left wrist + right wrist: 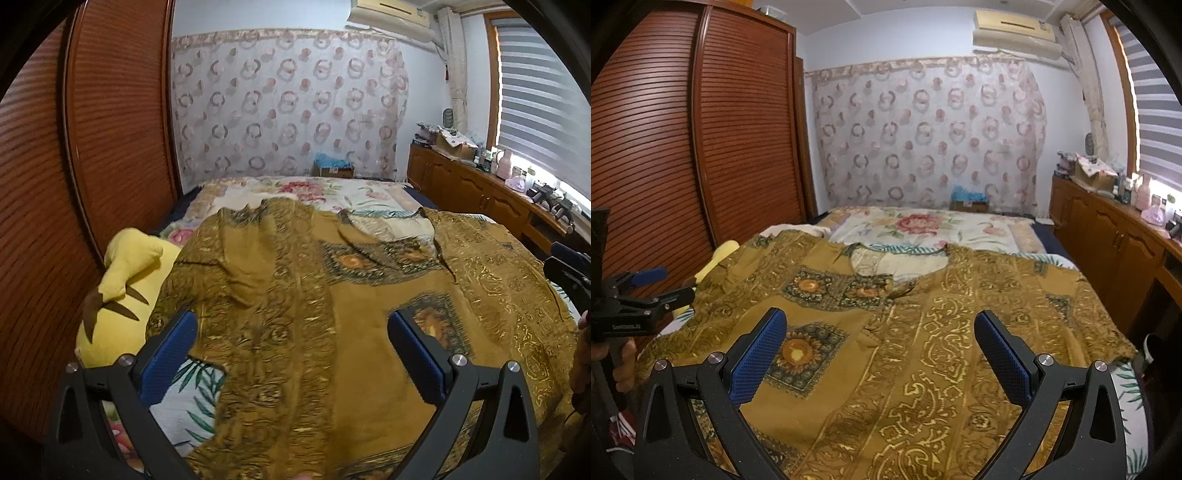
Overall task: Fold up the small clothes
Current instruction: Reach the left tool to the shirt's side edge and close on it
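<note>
A mustard-brown patterned shirt [332, 314] [905, 332] lies spread flat, neckline facing the far wall, on the floral bedspread [314, 192] [923, 225]. My left gripper [291, 328] hovers open over the shirt's left half, nothing between its blue pads [170, 350]. My right gripper [881, 328] stands open above the shirt's lower middle, blue pads [1004, 362] wide apart and empty. The right wrist view also shows the left gripper [646, 291] at the far left, held by a hand [624, 365]. Part of the right gripper [569, 273] shows at the right edge of the left wrist view.
A yellow plush toy [129, 295] lies at the bed's left side, partly under the shirt. A slatted wooden wardrobe [683, 147] stands on the left. A wooden cabinet [1108, 236] with clutter runs along the right under a window with blinds.
</note>
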The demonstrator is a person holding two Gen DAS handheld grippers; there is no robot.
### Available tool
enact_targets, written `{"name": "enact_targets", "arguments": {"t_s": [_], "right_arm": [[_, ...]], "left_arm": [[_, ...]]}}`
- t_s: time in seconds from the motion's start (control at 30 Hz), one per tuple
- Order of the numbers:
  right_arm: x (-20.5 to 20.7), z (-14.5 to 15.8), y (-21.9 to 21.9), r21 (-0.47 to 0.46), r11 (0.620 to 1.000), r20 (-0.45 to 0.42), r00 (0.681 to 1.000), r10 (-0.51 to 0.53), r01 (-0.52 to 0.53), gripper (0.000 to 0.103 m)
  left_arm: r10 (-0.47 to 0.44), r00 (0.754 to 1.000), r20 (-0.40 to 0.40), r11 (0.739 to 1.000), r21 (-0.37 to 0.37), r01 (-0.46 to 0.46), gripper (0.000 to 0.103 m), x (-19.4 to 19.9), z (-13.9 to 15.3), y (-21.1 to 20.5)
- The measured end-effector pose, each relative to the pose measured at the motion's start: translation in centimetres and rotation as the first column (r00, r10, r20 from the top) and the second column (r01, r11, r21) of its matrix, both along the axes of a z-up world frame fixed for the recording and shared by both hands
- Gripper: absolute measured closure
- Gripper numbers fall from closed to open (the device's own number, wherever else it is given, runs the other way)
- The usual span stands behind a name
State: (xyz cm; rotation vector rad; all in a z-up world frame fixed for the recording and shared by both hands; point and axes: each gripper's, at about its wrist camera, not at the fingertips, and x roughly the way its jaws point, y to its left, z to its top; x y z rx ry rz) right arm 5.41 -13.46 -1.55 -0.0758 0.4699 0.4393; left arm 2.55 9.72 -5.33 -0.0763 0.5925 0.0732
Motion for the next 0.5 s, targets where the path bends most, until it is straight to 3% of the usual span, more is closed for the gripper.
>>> {"name": "enact_targets", "arguments": {"t_s": [0.1,0.33,0.5], "right_arm": [[0.7,-0.5,0.6,-0.012,1.0,-0.012,1.0,0.011,-0.011,0.0],[1.5,-1.9,2.5,-0.034,0.998,-0.058,0.997,0.057,-0.059,0.0],[1.6,-3.0,3.9,-0.051,0.993,-0.094,0.991,0.1,-0.105,0.0]], "left_arm": [[0.001,1.0,-0.023,1.0,-0.028,-0.001,0.0,0.2,-0.6,2.3],[0.068,0.996,-0.061,0.998,-0.007,-0.069,0.0,0.4,-1.6,7.1],[0.095,0.991,-0.094,0.992,-0.075,-0.103,0.003,1.0,-2.4,11.6]]}}
